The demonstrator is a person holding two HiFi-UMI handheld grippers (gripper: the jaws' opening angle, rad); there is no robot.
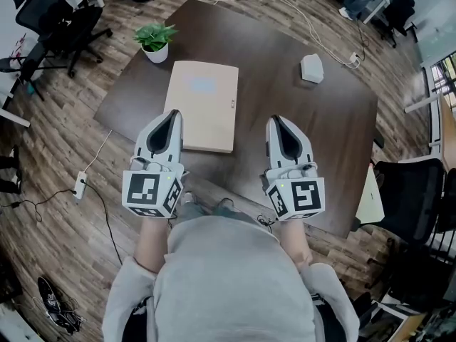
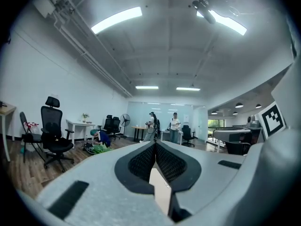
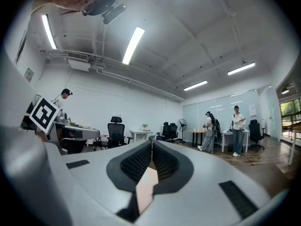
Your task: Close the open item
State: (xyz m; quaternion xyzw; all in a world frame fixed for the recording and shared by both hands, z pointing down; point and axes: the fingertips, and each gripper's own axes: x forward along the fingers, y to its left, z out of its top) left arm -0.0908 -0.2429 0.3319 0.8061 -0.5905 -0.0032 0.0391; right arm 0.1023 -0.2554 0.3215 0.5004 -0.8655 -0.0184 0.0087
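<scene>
Left claw (image 1: 173, 115) and right claw (image 1: 277, 121), both pinched shut and empty, hang level flanking the near end of the tan box (image 1: 203, 105), which lies flat-lidded on the counter (image 1: 299, 112), seemingly already closed and needing no grip.

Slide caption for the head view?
Grey left gripper and right gripper, both shut and empty, above the dark brown table's near edge, facing a closed flat tan box.

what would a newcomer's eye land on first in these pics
The grey left tongs and right tongs fill the head view's foreground, both shut on nothing, above the near edge of a dark table. Just beyond the left tongs lies a flat tan box, apparently closed, with a potted plant at the table's far left corner.
</scene>
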